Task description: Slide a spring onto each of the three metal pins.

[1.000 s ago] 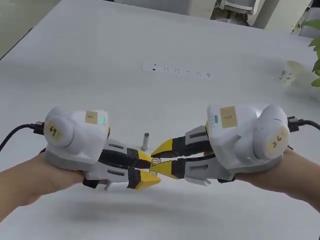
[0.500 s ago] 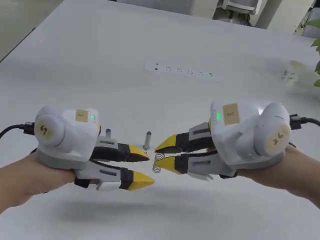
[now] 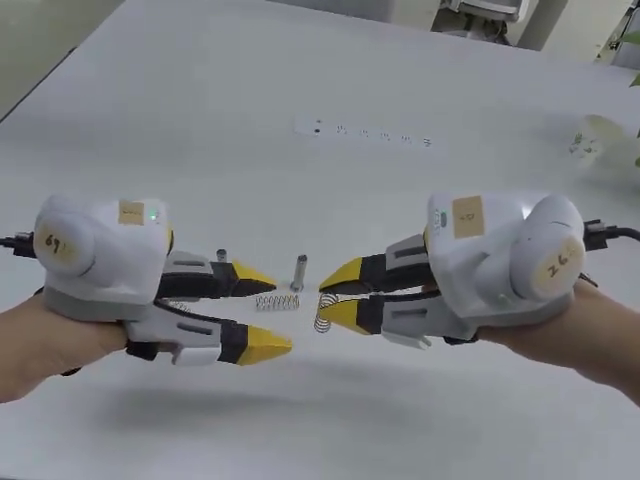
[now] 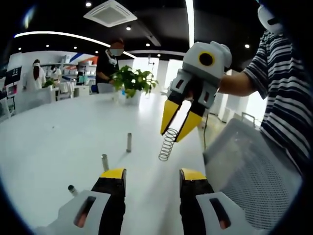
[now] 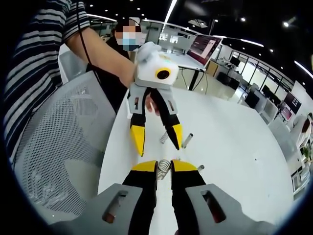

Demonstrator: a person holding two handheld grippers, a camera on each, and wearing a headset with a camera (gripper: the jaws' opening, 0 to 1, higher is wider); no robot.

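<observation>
My right gripper (image 3: 328,298) is shut on a small steel spring (image 3: 322,322), which hangs from its yellow tips just above the white table. The same spring (image 5: 164,166) sits pinched between the fingers in the right gripper view. My left gripper (image 3: 268,312) faces it from the left, open and holding nothing. Between them a second spring (image 3: 277,301) lies flat on the table. One upright metal pin (image 3: 301,272) stands behind the gap and another pin (image 3: 222,257) by the left gripper. In the left gripper view three pins (image 4: 129,142) (image 4: 104,162) (image 4: 72,189) stand in a row, all bare.
A white power strip (image 3: 370,132) lies further back on the table (image 3: 200,120). A potted plant (image 4: 132,81) stands at the table's far end, and a grey mesh chair (image 5: 73,127) sits at the near edge. Other people stand in the room behind.
My left gripper has opened, let go of the spring and drawn back to the left. The right gripper keeps the spring. The second spring on the table has come into sight.
</observation>
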